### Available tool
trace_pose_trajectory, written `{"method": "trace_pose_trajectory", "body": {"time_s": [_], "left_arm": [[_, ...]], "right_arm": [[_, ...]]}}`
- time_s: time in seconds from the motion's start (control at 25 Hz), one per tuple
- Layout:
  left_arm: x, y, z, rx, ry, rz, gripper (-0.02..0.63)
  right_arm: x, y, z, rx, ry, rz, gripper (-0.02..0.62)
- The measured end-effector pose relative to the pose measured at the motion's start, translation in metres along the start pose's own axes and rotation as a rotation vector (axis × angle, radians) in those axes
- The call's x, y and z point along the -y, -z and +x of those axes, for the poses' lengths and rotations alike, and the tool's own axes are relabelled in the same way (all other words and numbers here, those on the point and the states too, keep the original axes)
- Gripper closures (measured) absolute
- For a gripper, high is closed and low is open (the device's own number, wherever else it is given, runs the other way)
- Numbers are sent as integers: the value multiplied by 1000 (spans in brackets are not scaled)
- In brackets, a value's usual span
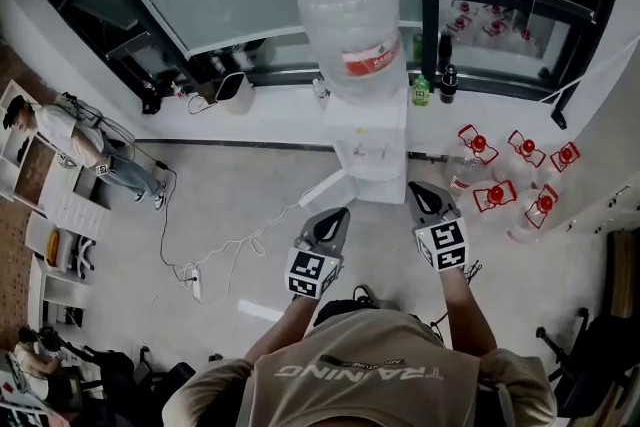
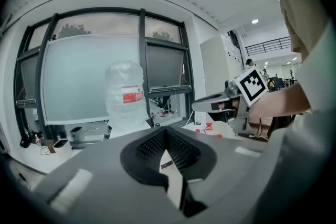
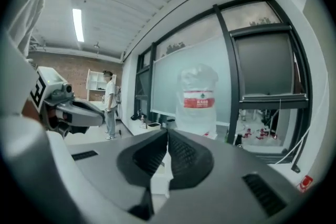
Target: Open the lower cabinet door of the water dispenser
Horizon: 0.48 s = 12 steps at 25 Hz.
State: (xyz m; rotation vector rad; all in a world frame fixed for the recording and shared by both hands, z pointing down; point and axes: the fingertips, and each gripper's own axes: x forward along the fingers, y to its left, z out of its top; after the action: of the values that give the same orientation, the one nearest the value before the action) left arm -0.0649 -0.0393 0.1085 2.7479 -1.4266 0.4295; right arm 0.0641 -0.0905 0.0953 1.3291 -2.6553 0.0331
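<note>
Located dispenser (image 1: 372, 155) on floor (image 1: 240, 205) at its far edge, against the window wall, with bottle (image 1: 352, 25) on top. Found left hand-held gripper (image 1: 336, 215) and right hand-held gripper (image 1: 421, 189) raised in front of it, one to each side of its front, both aimed at it. Read both as closed, pads together at the tips, nothing held.

Saw bottle about level with the jaws in both gripper views. Judged the cabinet door therefore to lie ahead of and well below both tips.

Noted white panel (image 1: 326, 189) angled out from dispenser's lower left toward left hand-held gripper, just beside its tip in the head view. Judged this to be the lower door, long axis upright, possibly already swung out. Could not confirm from the steep view.

Rated left hand-held gripper the nearer to that panel, and the right one nearer to dispenser's right front corner. Expected next move to require a drop to door height before any contact.
</note>
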Motion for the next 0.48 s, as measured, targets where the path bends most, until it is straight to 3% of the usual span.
{"method": "trace_pose_trajectory", "body": {"time_s": [0.28,0.48], "left_arm": [[-66,-15,26,52,36,70,603],[-101,-9,38,53,42,68,603]], "right_arm": [[34,-28,37,77,128,78,584],[47,-19,63,59,134,64,584]]}}
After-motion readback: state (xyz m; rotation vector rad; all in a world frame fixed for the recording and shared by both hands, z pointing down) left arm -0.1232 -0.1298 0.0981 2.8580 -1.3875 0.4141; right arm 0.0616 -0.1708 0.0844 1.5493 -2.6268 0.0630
